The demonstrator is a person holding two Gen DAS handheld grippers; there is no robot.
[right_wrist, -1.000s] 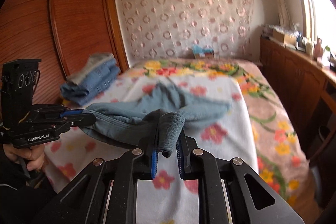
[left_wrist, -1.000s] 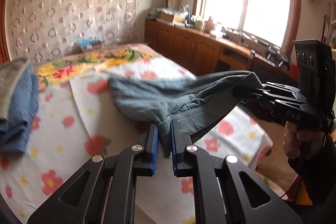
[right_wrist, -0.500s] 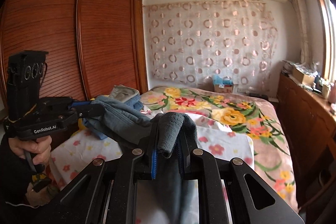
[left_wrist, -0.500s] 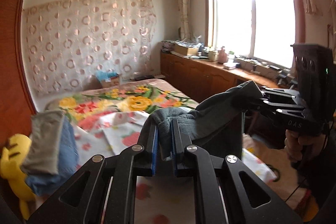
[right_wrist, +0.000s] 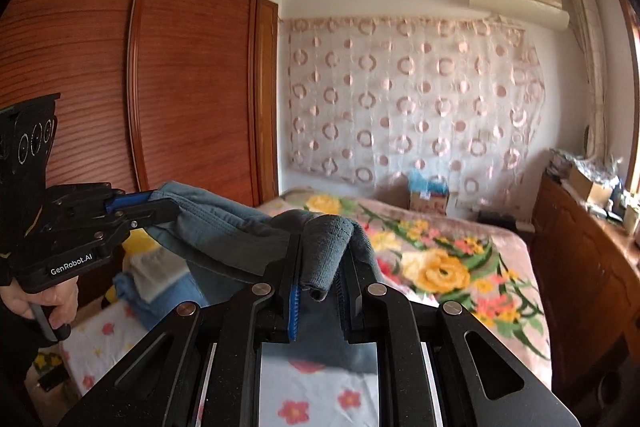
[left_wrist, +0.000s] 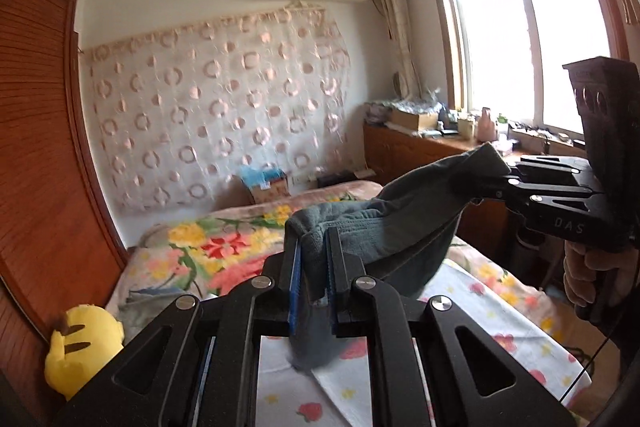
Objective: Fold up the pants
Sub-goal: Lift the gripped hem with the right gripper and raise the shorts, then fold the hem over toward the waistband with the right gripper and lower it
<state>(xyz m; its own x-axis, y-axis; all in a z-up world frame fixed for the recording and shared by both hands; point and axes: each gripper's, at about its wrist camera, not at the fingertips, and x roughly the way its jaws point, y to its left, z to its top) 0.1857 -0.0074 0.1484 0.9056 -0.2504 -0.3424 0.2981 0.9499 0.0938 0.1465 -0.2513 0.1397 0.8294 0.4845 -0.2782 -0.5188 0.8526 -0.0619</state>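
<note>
The pants [left_wrist: 384, 227] I hold are a grey-blue, soft, fleecy cloth, thick enough to bunch into rolls — no print on them that I can make out. They are off the bed, strung in the air between my two grips. One end is a rolled hem or band, folded over on itself, standing up as a blunt hump; the other end pulls out to a flat, pointed corner. Between the ends the cloth sags in a shallow belly, and a dark length hangs straight down below, its lower part hidden from me.
</note>
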